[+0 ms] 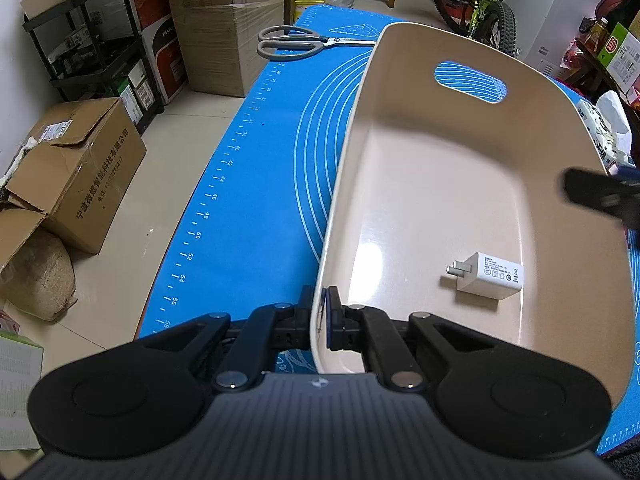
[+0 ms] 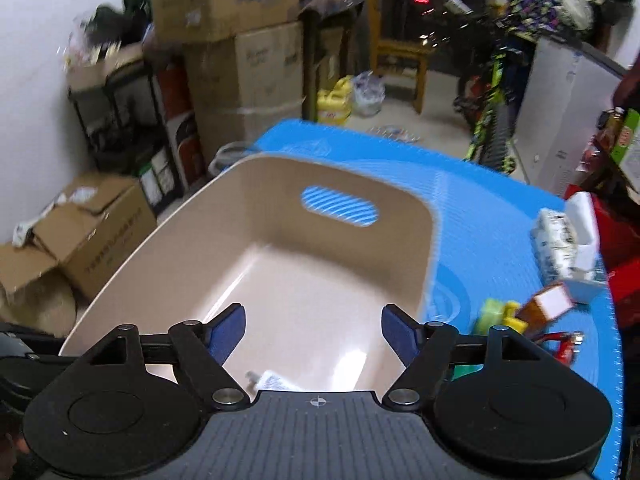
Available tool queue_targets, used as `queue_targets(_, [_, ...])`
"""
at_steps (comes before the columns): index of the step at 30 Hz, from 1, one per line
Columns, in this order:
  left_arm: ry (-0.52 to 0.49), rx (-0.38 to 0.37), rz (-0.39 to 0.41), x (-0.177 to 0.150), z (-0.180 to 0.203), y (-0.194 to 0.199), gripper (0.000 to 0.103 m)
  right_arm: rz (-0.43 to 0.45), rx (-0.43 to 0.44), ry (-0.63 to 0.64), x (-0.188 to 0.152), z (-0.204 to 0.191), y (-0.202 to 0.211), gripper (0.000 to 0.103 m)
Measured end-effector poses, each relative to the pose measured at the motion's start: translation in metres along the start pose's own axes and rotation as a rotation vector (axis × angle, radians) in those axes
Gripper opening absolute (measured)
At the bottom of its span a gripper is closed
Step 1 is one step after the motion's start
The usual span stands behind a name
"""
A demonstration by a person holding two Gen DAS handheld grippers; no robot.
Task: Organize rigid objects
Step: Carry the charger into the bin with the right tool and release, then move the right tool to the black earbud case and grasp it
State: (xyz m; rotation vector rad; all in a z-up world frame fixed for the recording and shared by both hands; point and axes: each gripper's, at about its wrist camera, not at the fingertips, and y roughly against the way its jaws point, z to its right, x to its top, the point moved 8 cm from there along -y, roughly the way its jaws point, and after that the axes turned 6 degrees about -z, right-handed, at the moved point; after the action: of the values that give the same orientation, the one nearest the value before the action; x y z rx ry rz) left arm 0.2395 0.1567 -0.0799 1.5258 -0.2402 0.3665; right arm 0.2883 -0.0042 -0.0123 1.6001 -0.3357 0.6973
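A beige plastic bin (image 1: 400,92) with a handle cut-out stands on the blue mat (image 1: 248,184). My left gripper (image 1: 321,312) is shut on the bin's near rim, one pad outside and one inside. A white plug adapter (image 1: 489,276) lies on the bin's floor. Grey-handled scissors (image 1: 288,42) lie on the mat beyond the bin. My right gripper (image 2: 314,330) hangs open above the bin (image 2: 168,248), with nothing between its blue pads (image 2: 228,332). The adapter (image 2: 272,382) shows just under it. A blurred tip of the right gripper (image 1: 596,196) enters the left wrist view.
To the right of the bin on the mat (image 2: 492,216) lie a green and yellow item (image 2: 500,312), a brown box (image 2: 548,304), red-handled tools (image 2: 568,344) and a white packet (image 2: 560,240). Cardboard boxes (image 1: 76,160), a black shelf (image 1: 96,40) and a bicycle (image 1: 484,0) stand around the table.
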Motion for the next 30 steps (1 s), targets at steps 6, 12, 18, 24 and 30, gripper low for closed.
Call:
queue_targets(6, [-0.003,0.001,0.002,0.000,0.000,0.000,0.007,0.038,-0.046,-0.073,-0.008,0.050,0.028,0.083])
queue_targets(12, [-0.002,0.001,0.003,-0.001,0.000,0.000,0.007,0.034,-0.108,-0.158,-0.040,0.101,0.041,0.083])
queue_targets(18, [-0.003,0.001,0.003,-0.001,0.000,0.000,0.008,0.005,-0.147,-0.210,-0.079,0.134,0.038,0.084])
queue_targets(24, [-0.003,0.002,0.002,-0.001,0.001,0.000,0.007,-0.079,-0.142,-0.224,-0.116,0.139,0.015,0.084])
queue_targets(30, [-0.001,0.002,0.002,-0.001,0.001,0.000,0.008,-0.163,-0.117,-0.219,-0.145,0.125,-0.013,0.084])
